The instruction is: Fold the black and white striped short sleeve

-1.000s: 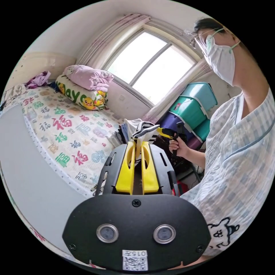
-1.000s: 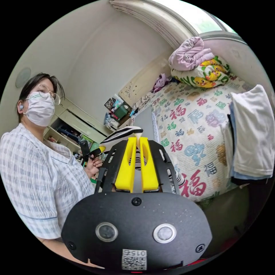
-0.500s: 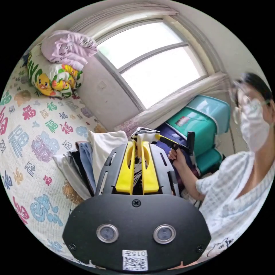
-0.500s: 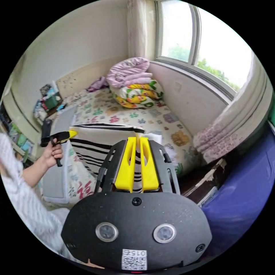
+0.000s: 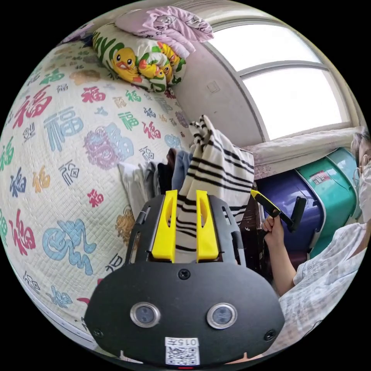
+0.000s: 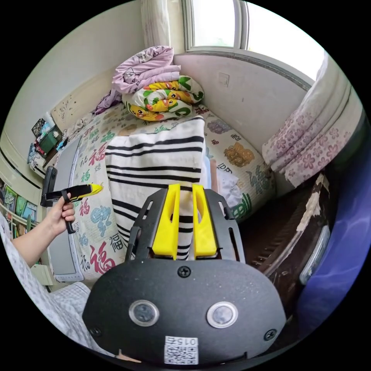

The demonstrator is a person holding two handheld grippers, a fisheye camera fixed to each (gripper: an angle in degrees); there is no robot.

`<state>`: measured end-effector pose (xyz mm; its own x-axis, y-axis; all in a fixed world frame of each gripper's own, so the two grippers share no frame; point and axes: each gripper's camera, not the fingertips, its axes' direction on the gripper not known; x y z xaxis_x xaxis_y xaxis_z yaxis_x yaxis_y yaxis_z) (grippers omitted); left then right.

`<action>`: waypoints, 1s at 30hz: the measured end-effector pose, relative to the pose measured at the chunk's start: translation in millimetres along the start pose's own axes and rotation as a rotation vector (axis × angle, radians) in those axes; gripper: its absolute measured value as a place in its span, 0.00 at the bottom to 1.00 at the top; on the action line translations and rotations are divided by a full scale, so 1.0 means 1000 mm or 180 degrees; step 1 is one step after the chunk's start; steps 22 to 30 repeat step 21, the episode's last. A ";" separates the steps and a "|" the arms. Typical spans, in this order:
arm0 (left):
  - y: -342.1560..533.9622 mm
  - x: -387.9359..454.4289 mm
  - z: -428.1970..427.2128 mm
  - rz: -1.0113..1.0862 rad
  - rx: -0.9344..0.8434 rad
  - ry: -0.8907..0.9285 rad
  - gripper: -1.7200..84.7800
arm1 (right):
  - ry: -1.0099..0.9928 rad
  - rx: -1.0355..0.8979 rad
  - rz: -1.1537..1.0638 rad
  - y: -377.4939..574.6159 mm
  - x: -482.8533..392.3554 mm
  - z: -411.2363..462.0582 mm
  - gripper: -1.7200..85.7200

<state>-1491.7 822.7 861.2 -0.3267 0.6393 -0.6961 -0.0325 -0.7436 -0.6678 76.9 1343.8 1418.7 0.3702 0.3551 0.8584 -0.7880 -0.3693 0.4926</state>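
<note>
left gripper view: my left gripper has its jaws parted, released, the striped short sleeve draped on a clothes stack at 12 o'clock. right gripper view: my right gripper is slack around the shirt's cloth.

A patterned bedspread with folded duck-print bedding at twelve o'clock; storage bins at three o'clock.
</note>
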 end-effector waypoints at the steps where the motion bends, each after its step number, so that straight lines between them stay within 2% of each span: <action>1: 0.003 -0.003 0.007 -0.0050 -0.0062 0.0017 0.11 | 0.0043 0.0037 0.0013 0.005 0.000 0.003 0.08; 3: 0.009 -0.009 0.036 -0.0132 -0.0320 0.0041 0.11 | 0.0278 0.0208 0.0134 0.020 -0.001 0.018 0.04; 5: 0.008 -0.005 0.054 -0.0061 -0.0403 0.0057 0.11 | 0.0487 0.0123 0.0155 0.023 -0.004 0.034 0.03; 9: -0.007 0.020 0.087 0.0407 -0.0135 0.0162 0.11 | 0.0985 0.0311 0.0233 0.037 -0.013 0.053 0.02; 14: -0.026 0.020 0.131 0.0549 -0.0402 0.0014 0.12 | 0.1111 0.0481 0.0377 0.062 -0.011 0.060 0.02; 18: -0.017 0.017 0.119 0.0789 -0.0509 -0.0014 0.11 | 0.1337 0.0442 0.0675 0.086 -0.016 0.033 0.01; 21: 0.010 0.013 0.094 0.0945 -0.0541 -0.0166 0.10 | 0.1067 0.0459 0.0820 0.127 -0.029 0.008 0.01; 30: 0.010 0.013 0.094 0.0945 -0.0541 -0.0166 0.10 | 0.1067 0.0459 0.0820 0.127 -0.029 0.008 0.01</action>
